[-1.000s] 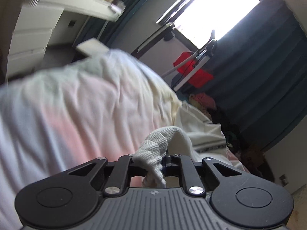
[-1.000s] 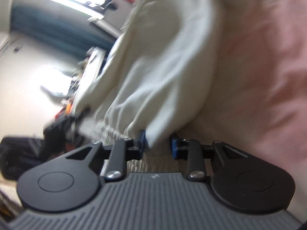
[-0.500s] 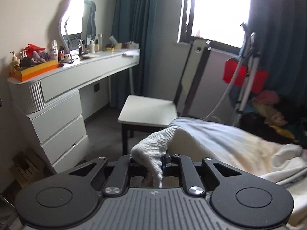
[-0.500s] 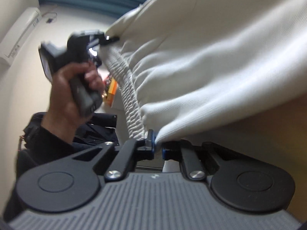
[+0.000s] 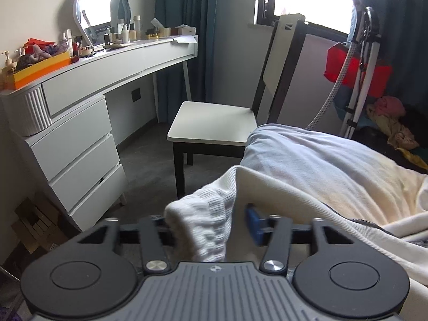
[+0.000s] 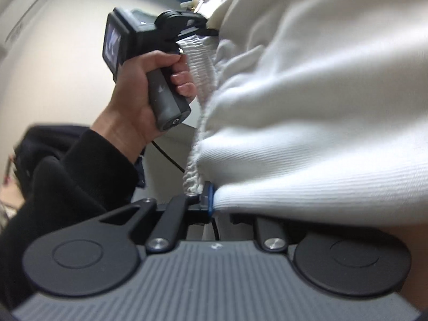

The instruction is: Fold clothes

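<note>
Left gripper (image 5: 211, 226), jaws spread wide, lets a white garment's (image 5: 281, 187) ribbed waistband (image 5: 206, 224) drape between them at the bed's (image 5: 307, 149) edge; right gripper (image 6: 222, 208) pinches the waistband's other end.

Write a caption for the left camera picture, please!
Open left gripper with a white ribbed waistband draped between its fingers, facing a chair.

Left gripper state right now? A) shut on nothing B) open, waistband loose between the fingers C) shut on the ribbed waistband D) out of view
B: the left gripper has its fingers spread wide, with the ribbed waistband of the cream garment draped loosely between them.
</note>
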`<act>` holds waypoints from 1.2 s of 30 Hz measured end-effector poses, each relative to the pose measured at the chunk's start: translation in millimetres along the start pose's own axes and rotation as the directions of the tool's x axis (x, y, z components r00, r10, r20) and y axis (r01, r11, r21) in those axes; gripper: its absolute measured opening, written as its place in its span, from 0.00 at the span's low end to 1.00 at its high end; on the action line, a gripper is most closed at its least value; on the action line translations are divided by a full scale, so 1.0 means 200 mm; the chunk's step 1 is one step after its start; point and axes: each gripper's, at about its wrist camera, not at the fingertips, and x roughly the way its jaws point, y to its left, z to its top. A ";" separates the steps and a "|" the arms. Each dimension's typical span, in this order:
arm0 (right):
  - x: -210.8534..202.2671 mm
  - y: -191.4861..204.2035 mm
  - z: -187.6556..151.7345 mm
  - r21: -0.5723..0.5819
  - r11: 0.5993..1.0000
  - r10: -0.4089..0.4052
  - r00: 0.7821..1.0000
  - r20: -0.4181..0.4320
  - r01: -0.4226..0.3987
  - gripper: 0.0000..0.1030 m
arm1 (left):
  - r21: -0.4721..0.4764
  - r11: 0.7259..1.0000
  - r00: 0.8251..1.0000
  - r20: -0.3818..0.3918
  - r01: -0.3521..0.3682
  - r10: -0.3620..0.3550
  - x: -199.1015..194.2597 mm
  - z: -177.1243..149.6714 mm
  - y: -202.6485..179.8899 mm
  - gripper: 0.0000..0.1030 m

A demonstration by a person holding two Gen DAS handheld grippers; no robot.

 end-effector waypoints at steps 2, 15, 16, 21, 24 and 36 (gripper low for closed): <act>-0.11 0.08 -0.04 -0.067 0.997 -0.034 0.999 0.014 0.035 0.68 | 0.012 1.000 1.000 0.028 0.006 -0.006 -0.17 -0.06 0.02 0.82; -1.21 0.45 -0.33 -0.429 0.836 -0.211 0.923 0.322 0.341 0.84 | 0.024 0.988 0.977 0.147 0.153 -0.155 -1.28 -0.61 -0.19 0.90; -1.27 0.45 -0.32 -0.431 0.826 -0.218 0.912 0.348 0.362 0.84 | 0.042 0.986 0.975 0.149 0.162 -0.167 -1.36 -0.64 -0.24 0.90; -1.61 0.52 -0.31 -0.430 0.774 -0.234 0.841 0.488 0.465 0.84 | 0.095 0.961 0.954 0.130 0.260 -0.270 -1.76 -0.76 -0.51 0.90; -1.77 0.54 -0.29 -0.407 0.743 -0.260 0.789 0.556 0.532 0.84 | 0.179 0.938 0.929 0.175 0.296 -0.326 -2.01 -0.81 -0.70 0.91; -2.06 0.32 -0.30 -0.271 0.650 -0.366 0.604 0.708 0.710 0.84 | 0.185 0.907 0.879 0.236 0.379 -0.415 -2.36 -1.16 -1.17 0.91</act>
